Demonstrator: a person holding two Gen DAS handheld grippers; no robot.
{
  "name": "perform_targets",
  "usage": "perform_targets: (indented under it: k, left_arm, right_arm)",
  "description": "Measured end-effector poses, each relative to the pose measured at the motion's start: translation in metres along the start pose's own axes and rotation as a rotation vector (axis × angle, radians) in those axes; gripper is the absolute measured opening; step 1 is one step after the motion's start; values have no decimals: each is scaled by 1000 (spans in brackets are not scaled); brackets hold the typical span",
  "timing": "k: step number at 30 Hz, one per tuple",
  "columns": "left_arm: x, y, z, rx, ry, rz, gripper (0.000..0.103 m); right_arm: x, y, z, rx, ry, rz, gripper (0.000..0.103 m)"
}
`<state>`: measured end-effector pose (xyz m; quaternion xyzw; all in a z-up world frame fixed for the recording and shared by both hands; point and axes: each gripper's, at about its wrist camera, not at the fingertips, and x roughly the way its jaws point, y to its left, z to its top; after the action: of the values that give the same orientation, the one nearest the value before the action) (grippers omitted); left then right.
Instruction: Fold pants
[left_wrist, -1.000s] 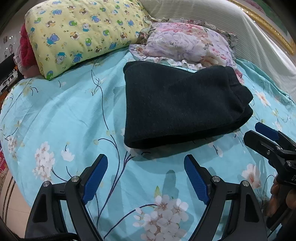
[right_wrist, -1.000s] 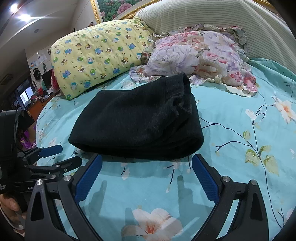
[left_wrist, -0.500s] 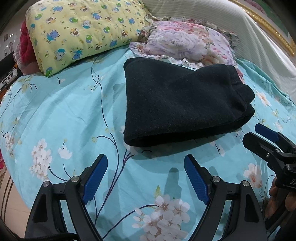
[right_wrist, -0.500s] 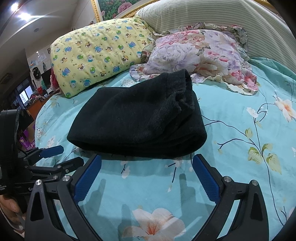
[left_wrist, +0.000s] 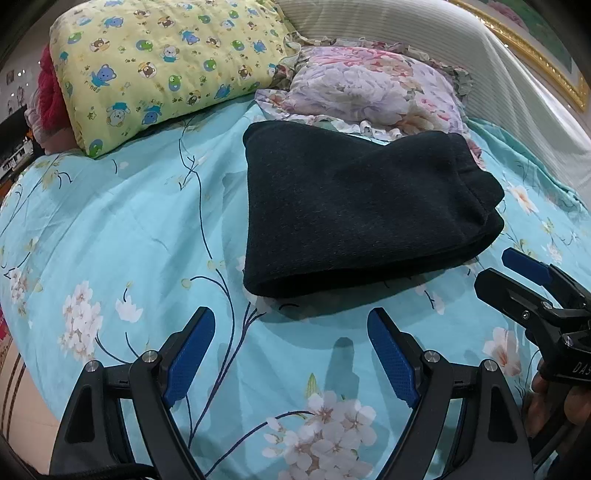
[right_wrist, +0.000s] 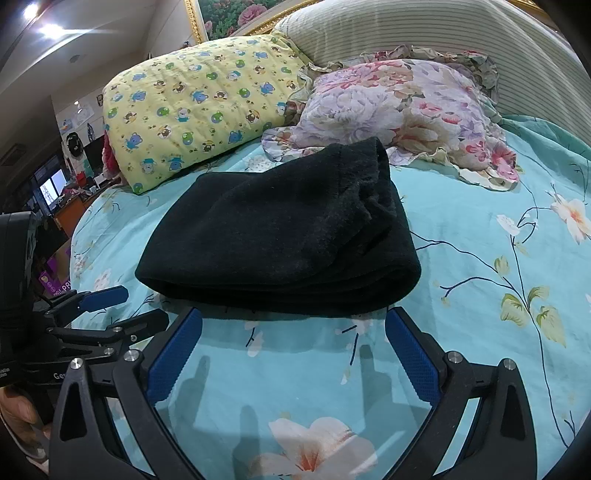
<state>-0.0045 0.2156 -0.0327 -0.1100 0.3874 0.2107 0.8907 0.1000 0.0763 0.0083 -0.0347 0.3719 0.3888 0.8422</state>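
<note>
Black pants (left_wrist: 354, 206) lie folded into a thick bundle on the turquoise floral bedsheet (left_wrist: 129, 229); they also show in the right wrist view (right_wrist: 280, 236). My left gripper (left_wrist: 291, 328) is open and empty, just short of the bundle's near folded edge. My right gripper (right_wrist: 295, 325) is open and empty, close to the bundle's near edge. The right gripper also shows at the right of the left wrist view (left_wrist: 517, 273), and the left gripper at the left of the right wrist view (right_wrist: 136, 306).
A yellow bear-print pillow (left_wrist: 162, 62) and a floral ruffled pillow (left_wrist: 373, 92) lie behind the pants. A striped headboard cushion (left_wrist: 498, 74) stands at the back right. The bed edge drops off at the left (left_wrist: 14, 369).
Both grippers have moved a little closer to the pants. Both stay open. The pants have not moved.
</note>
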Motion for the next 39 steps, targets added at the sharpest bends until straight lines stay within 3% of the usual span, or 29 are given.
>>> perform_targets:
  k: [39]
  left_arm:
    - [-12, 5, 11, -16, -31, -30, 85]
  right_arm:
    - [-8, -1, 6, 13, -33, -10, 100]
